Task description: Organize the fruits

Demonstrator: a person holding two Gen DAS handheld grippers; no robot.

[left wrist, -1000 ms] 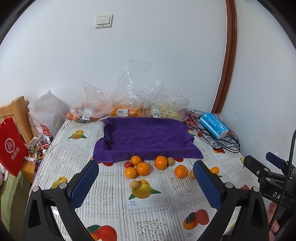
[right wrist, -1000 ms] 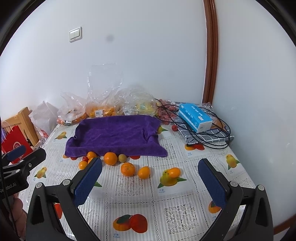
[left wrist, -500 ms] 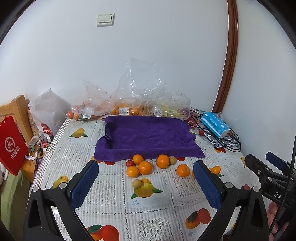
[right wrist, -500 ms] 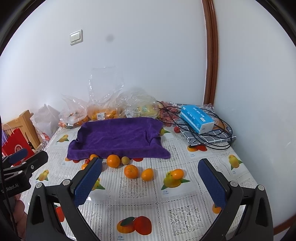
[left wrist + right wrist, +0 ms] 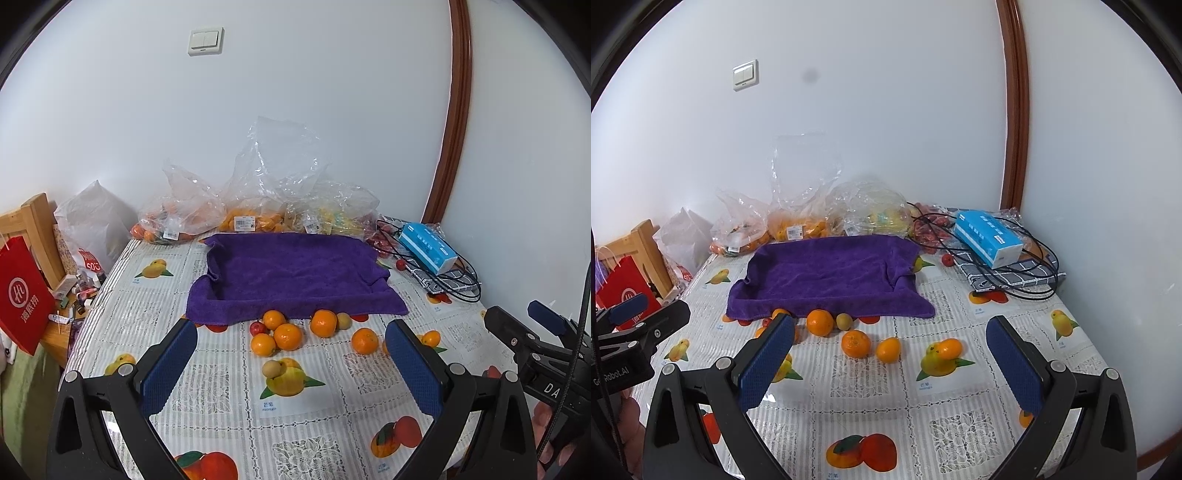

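Note:
Several loose oranges (image 5: 287, 336) (image 5: 856, 343) lie on the fruit-print tablecloth just in front of a purple towel (image 5: 295, 271) (image 5: 831, 273). Among them are a small red fruit (image 5: 257, 327) and small tan round fruits (image 5: 343, 320) (image 5: 272, 368) (image 5: 844, 320). My left gripper (image 5: 290, 363) is open and empty, held above the table short of the fruit. My right gripper (image 5: 892, 363) is open and empty, also short of the fruit. Each gripper shows at the edge of the other's view.
Clear plastic bags of fruit (image 5: 240, 218) (image 5: 798, 225) stand along the wall behind the towel. A blue tissue box (image 5: 428, 247) (image 5: 988, 238) lies on black cables and a checked cloth at the back right. A red paper bag (image 5: 22, 295) and a wooden chair (image 5: 37, 229) stand to the left.
Both grippers have drawn a little closer to the fruit and towel, which sit slightly lower and larger in both views. Both stay open and empty.

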